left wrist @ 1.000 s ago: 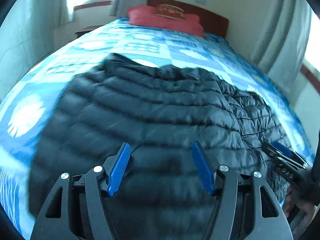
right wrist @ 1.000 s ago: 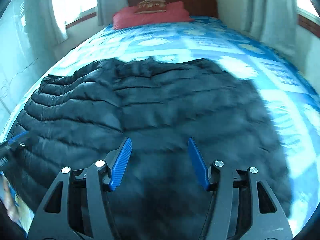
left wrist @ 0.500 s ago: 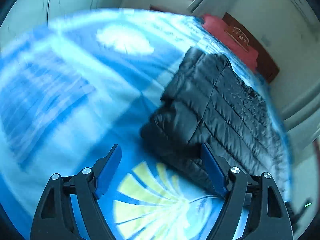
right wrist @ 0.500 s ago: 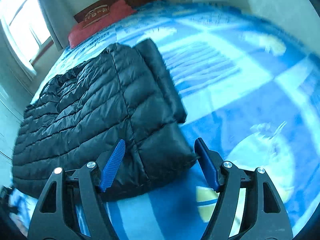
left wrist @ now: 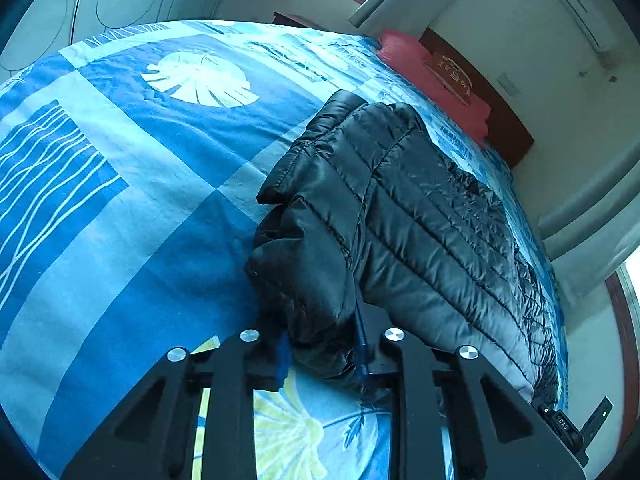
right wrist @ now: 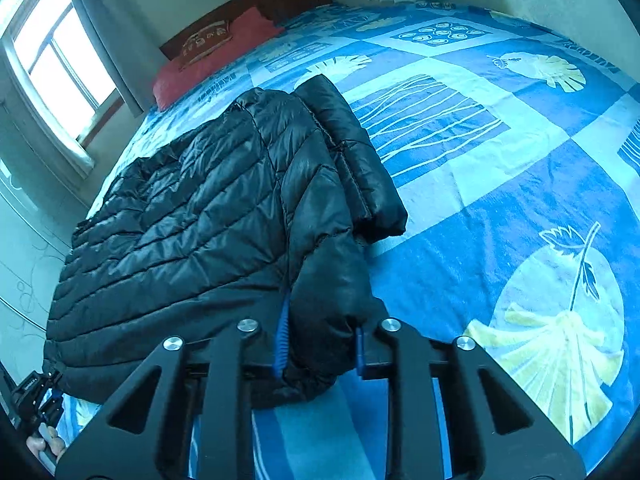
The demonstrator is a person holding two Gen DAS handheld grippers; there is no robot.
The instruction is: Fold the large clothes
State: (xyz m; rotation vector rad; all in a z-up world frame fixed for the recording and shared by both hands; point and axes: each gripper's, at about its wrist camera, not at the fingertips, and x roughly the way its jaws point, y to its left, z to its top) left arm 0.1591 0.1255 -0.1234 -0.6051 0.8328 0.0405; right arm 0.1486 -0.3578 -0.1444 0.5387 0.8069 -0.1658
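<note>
A bed with a blue patchwork leaf-print bedspread [left wrist: 132, 216] holds a black quilted puffer jacket [left wrist: 400, 208], part-folded. The left gripper [left wrist: 322, 354] and right gripper [right wrist: 320, 340] are closing on its near corners. It looks light, puffy and slippery, so thick hem corners suit gripping.

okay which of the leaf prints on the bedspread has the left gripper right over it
The yellow fan-shaped leaf print, directly beneath the left gripper as it closes on the jacket; the white leaf print lies far off.
</note>
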